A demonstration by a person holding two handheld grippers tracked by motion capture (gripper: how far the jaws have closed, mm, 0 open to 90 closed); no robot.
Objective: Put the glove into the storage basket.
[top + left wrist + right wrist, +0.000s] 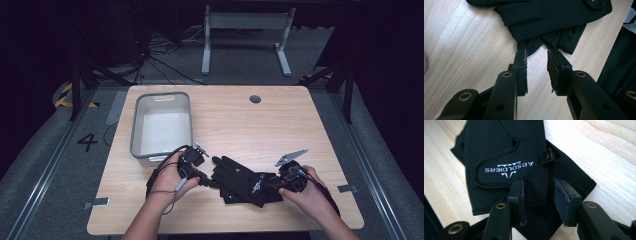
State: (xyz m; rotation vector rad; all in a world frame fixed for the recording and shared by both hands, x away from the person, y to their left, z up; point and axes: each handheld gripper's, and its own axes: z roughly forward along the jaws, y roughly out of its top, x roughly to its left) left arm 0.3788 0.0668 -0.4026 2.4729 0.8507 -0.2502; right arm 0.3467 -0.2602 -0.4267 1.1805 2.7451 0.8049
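Two black gloves [240, 181] lie stacked on the wooden table [250, 130] near its front edge, fingers pointing left. The top glove [506, 152] carries white "ABSOLDIERS" lettering near its cuff. My left gripper [212, 184] sits at the fingertip end; in its own view the left gripper [537, 56] is open, bare wood shows in the gap, and the tips just reach the gloves' fingertips [549, 17]. My right gripper [270, 184] is at the cuff end. In its own view the right gripper [539, 186] stands open over the cuff fabric, pads apart and not pressing on it.
A grey plastic bin [136, 125] stands on the table behind my left hand, nothing visible inside. A round cable hole [255, 99] is at the far edge. Bare wood stretches to the right and behind the gloves.
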